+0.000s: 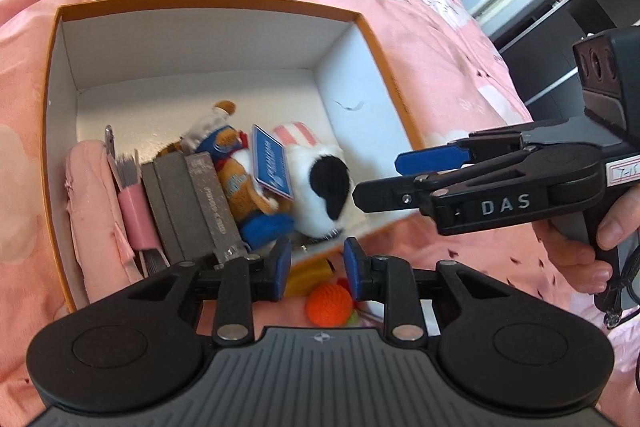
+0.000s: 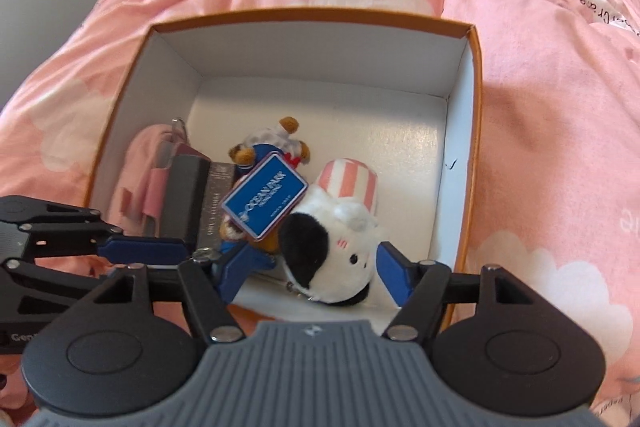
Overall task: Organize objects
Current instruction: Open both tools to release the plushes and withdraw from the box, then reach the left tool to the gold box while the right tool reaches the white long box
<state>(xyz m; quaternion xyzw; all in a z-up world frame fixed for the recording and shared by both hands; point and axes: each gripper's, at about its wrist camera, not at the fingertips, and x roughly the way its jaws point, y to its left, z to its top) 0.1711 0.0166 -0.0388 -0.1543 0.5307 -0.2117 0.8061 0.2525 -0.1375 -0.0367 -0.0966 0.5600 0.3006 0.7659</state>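
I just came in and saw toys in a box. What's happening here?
A person is tidying things into an orange box on a pink bedspread, with tongs in each hand. Both the left tongs and the right tongs are open and hold nothing. A black-and-white plush, a brown bear toy with a blue tag and some grey boxes already lie inside. An orange crochet ball is outside the box.

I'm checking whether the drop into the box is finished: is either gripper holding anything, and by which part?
Nothing is held. The left gripper has a bare gap between its fingers; the right gripper stands open above the black-and-white plush, which lies in the box.
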